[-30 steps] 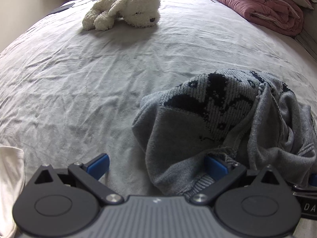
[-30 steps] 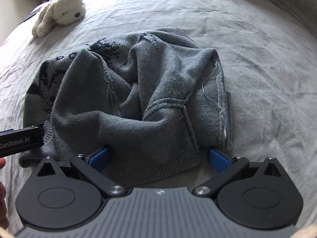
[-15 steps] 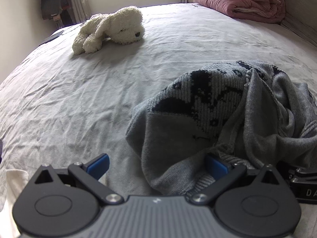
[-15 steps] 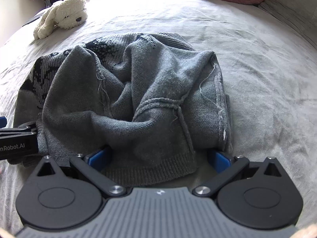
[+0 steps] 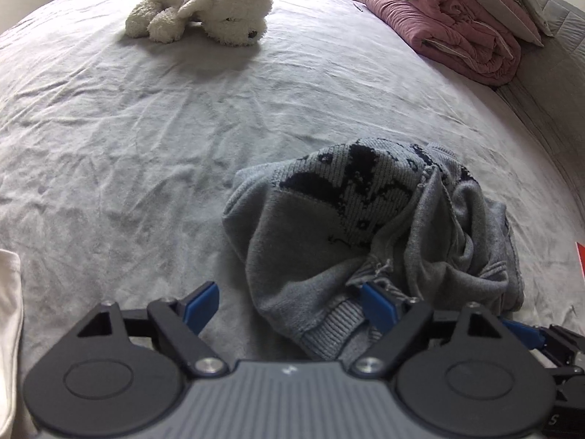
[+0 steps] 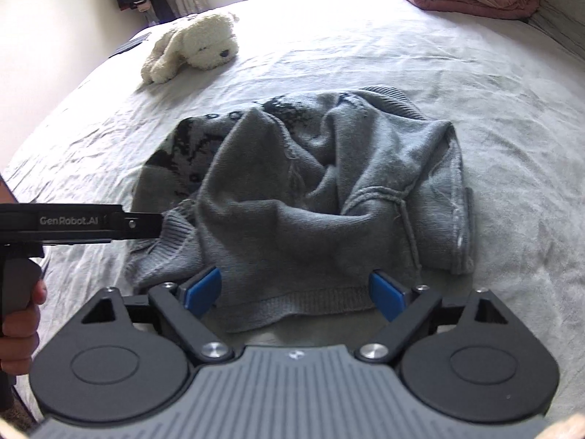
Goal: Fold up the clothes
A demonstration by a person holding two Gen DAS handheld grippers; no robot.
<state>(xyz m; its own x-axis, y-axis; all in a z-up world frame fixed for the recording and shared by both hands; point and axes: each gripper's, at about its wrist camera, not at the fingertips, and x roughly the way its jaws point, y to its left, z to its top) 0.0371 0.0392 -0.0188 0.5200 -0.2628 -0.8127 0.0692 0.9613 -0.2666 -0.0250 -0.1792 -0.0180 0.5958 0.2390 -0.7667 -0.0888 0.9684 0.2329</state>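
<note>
A crumpled grey knit sweater (image 5: 329, 241) with a dark pattern lies in a heap on the bed. My left gripper (image 5: 289, 303) is open, and the sweater's ribbed hem (image 5: 329, 333) lies between its fingers, close to the right blue pad (image 5: 376, 303). In the right wrist view the sweater (image 6: 310, 197) fills the middle. My right gripper (image 6: 294, 292) is open with the near ribbed hem (image 6: 299, 303) lying between its pads. The left gripper (image 6: 91, 221) shows from the side, its tip at the sweater's left edge, held by a hand (image 6: 18, 322).
The wrinkled grey bed sheet (image 5: 146, 139) spreads all around. A white plush dog (image 5: 204, 7) lies at the far side. Folded pink bedding (image 5: 457, 33) is stacked far right. A white cloth (image 5: 9, 311) sits at the left edge. The right gripper (image 5: 530, 333) shows low right.
Both cameras have shifted and tilted, so the plush dog sits nearer in view. The left gripper appears higher in the right wrist view. Both grippers stay open; the sweater keeps its shape.
</note>
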